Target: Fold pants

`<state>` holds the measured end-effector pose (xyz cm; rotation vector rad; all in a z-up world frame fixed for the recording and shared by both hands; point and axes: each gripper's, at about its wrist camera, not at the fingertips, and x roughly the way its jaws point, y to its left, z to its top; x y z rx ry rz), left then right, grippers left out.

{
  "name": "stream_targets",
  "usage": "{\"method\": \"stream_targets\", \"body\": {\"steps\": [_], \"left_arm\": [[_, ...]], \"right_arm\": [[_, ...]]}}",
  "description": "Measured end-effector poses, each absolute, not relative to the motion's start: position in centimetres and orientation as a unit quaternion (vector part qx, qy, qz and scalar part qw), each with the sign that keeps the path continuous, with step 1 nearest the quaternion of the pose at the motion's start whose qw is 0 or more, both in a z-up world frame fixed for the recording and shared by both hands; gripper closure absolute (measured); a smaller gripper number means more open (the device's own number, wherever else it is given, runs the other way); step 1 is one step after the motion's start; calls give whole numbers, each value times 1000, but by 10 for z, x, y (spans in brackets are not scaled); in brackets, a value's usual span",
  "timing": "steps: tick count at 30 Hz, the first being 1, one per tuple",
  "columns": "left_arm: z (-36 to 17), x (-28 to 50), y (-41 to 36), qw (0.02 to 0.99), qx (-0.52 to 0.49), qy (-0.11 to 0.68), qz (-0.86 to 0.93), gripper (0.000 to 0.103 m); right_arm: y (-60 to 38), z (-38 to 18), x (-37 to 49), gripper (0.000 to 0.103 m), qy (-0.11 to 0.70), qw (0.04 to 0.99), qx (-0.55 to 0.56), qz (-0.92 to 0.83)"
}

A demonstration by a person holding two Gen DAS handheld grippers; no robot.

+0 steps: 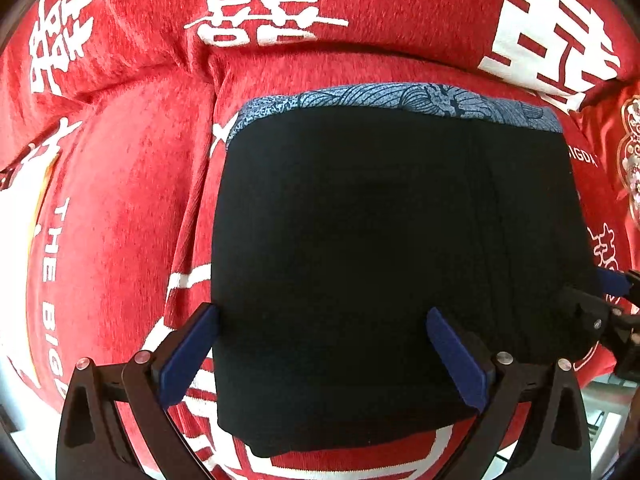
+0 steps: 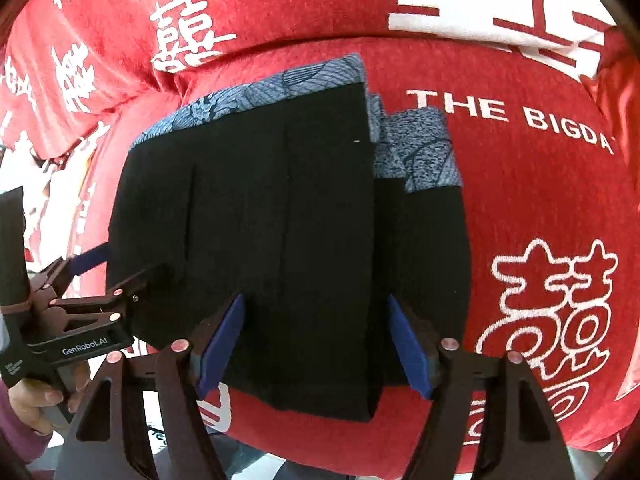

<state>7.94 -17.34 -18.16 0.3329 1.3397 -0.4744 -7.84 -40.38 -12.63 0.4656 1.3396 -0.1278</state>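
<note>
The black pants [image 1: 360, 260] lie folded into a compact rectangle on a red cloth, with a blue-grey patterned waistband [image 1: 400, 100] along the far edge. In the right wrist view the pants [image 2: 280, 220] show stacked layers, with a second waistband piece [image 2: 428, 152] sticking out at the right. My left gripper [image 1: 322, 326] is open, its blue pads over the near left part of the pants. My right gripper [image 2: 316, 312] is open over the near right part. Each gripper shows in the other's view, the right gripper [image 1: 608, 292] and the left gripper [image 2: 100, 268]. Neither holds cloth.
A red cloth [image 1: 120, 200] with white characters and "THE BIGDA" lettering [image 2: 520, 120] covers the cushioned surface, which rises into a backrest [image 1: 360, 0] behind. A person's hand [image 2: 36, 400] holds the left gripper's handle. A pale floor shows at the near edge [image 1: 608, 412].
</note>
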Motion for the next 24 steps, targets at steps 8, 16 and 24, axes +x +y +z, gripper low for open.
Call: {"method": "stream_targets", "body": {"steps": [8,16,24], "left_arm": [[-180,81,-172,742,153,618,-210,0],[-149,64,-164,738,172,618,-211,0],[-113,43,-154,732,193,610,-236,0]], "right_arm": [[-403,-122,-91,23,622,748,218,-81],[-407,-107,-115,20,628,730,241,-125],[-401,-81,-141,20,633,719,249,-142]]}}
